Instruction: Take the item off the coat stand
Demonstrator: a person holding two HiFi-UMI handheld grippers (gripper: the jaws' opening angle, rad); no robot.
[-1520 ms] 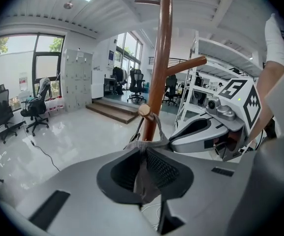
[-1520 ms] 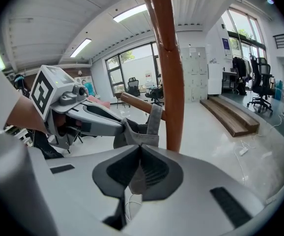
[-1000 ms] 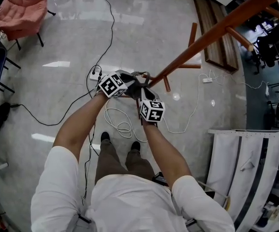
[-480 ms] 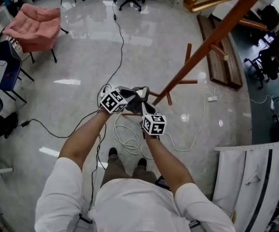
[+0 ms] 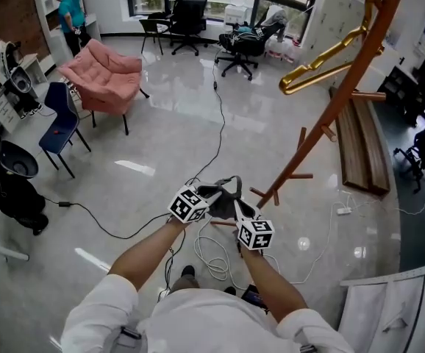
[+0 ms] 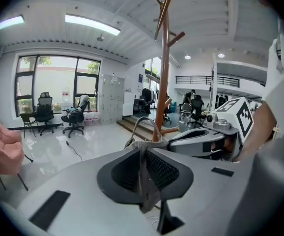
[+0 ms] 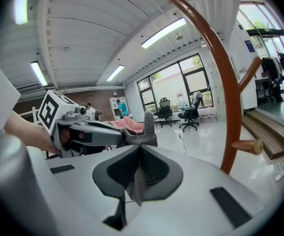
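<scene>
A grey fabric item with a strap loop (image 5: 223, 191) hangs between my two grippers, low and just left of the brown wooden coat stand (image 5: 330, 116). My left gripper (image 5: 211, 194) is shut on one fold of the fabric (image 6: 144, 181), and the strap loop (image 6: 143, 124) arches in front of its jaws. My right gripper (image 5: 236, 204) is shut on another thin fold (image 7: 136, 181). The two grippers face each other, almost touching. A gold hanger (image 5: 330, 54) hangs near the top of the coat stand (image 7: 223, 82).
White cables (image 5: 212, 252) coil on the glossy floor under my hands. A pink armchair (image 5: 102, 76) and a blue chair (image 5: 58, 123) stand to the left, a wooden bench (image 5: 359, 149) lies to the right, and a white rack (image 5: 389, 307) is at the lower right. A person (image 5: 70, 13) stands far back left.
The head view has tilted up, so more of the room and the gold hanger show. Both grippers stay together, shut on the grey item beside the stand's foot.
</scene>
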